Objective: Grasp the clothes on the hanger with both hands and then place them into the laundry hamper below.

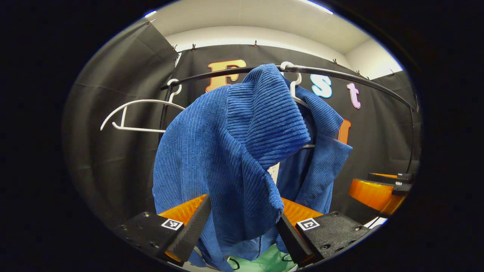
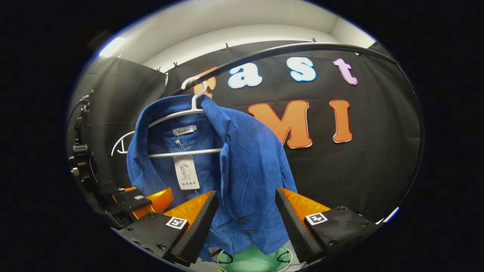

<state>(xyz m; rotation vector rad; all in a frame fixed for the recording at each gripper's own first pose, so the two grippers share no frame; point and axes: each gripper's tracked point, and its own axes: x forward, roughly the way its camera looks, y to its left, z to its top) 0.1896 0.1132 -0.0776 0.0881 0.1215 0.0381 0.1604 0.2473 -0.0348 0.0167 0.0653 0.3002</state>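
Blue corduroy, one shirt (image 2: 242, 166), is being carried on one white hanger (image 2: 177, 113) hooked over the black rail (image 1: 340, 75); a second hanger (image 1: 132, 113) is hanging bare nearer the rail's end. One green hamper (image 2: 253, 260) is being shown below. Both grippers, left (image 1: 242, 230) and right (image 2: 245, 223), are being held with jaws spread wide, cloth hanging between the fingers, ungripped.
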